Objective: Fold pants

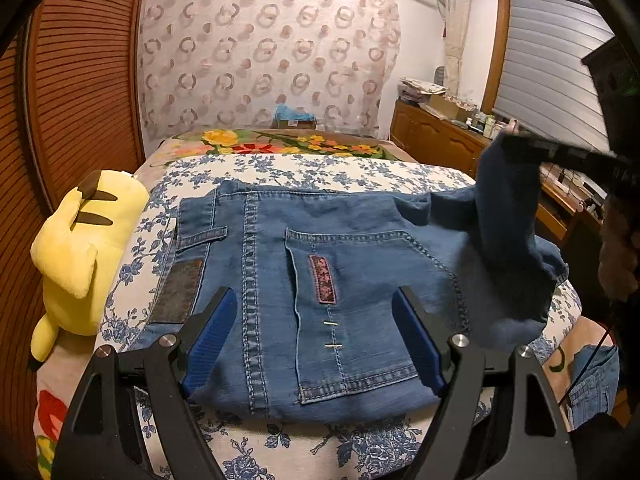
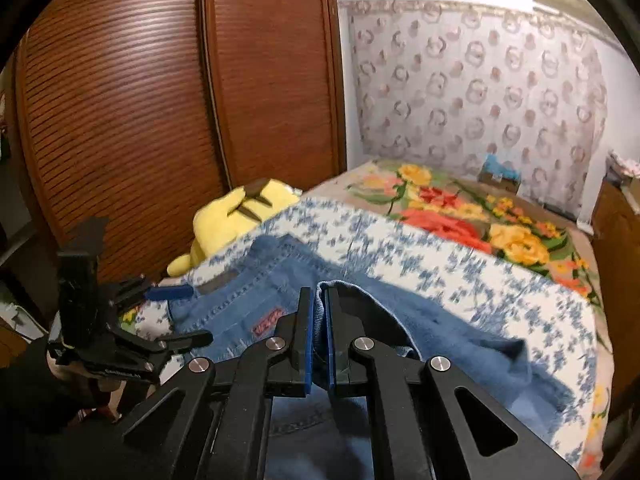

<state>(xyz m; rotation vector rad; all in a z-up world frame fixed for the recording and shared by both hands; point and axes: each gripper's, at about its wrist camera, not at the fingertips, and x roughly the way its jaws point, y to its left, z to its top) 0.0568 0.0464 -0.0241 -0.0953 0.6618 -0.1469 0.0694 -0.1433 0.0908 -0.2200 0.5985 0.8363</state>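
Jeans (image 1: pixel 320 280) flat on the bed (image 1: pixel 280 448), seat panel beside the yellow plush toy (image 1: pixel 80 256). Left gripper (image 1: pixel 316 344) jaws spread, hovering over the back pocket (image 1: pixel 360 312). Right gripper (image 2: pixel 318 340) jaws pinching the lifted leg fabric. Carry leg across toward the plush toy side, keep tension even, align hems, then press crease flat before release.

Blurred: pants (image 2: pixel 460 332) legs in right wrist view | Cut off: plush toy (image 1: pixel 80 256) lower end | Hidden: pants' leg ends
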